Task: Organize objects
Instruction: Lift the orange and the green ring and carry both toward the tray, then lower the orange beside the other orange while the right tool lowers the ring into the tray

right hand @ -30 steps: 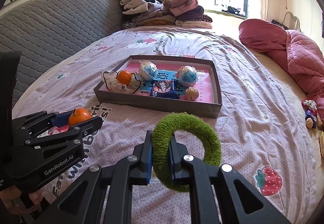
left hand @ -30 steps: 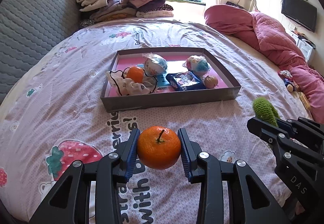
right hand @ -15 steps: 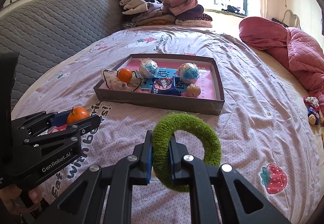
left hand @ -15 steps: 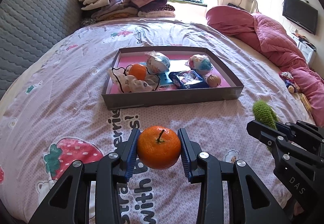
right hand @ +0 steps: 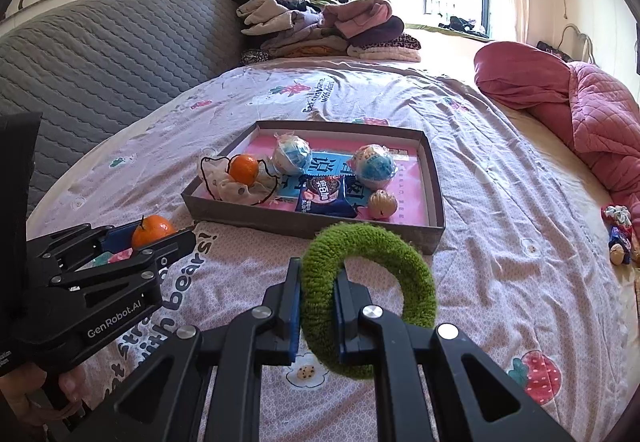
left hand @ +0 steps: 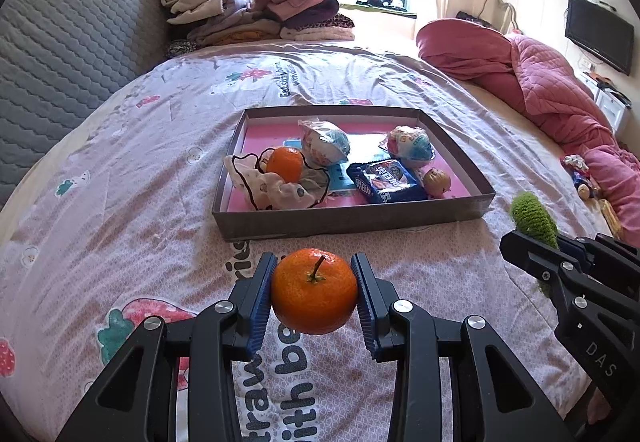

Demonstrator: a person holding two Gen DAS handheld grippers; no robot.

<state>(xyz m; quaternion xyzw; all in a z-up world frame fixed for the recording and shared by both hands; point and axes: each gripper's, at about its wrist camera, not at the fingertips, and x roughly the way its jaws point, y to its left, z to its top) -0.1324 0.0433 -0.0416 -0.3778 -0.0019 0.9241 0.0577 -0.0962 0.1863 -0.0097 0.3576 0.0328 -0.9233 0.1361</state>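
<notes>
My left gripper point(left hand: 314, 296) is shut on an orange tangerine point(left hand: 314, 291) and holds it above the bedsheet, just short of a shallow grey box point(left hand: 352, 220) with a pink floor. My right gripper point(right hand: 317, 298) is shut on a fuzzy green ring point(right hand: 404, 266), also near the box point(right hand: 304, 224). The box holds another tangerine point(left hand: 285, 164) on a white cloth, two wrapped balls point(left hand: 325, 142), a dark blue snack packet point(left hand: 386, 182) and a walnut point(left hand: 437, 182). The left gripper and its tangerine point(right hand: 151, 236) show in the right wrist view; the green ring point(left hand: 534, 218) shows in the left wrist view.
The box lies on a bed with a strawberry-print sheet point(left hand: 120, 202). A grey quilted headboard point(left hand: 60, 50) is at the left. Folded clothes point(left hand: 256, 18) are piled at the far end. A pink quilt point(left hand: 552, 90) and small items point(right hand: 618, 234) lie at the right.
Both grippers have moved a little closer to the box, still holding the tangerine and the green ring. Nothing in the box has moved.
</notes>
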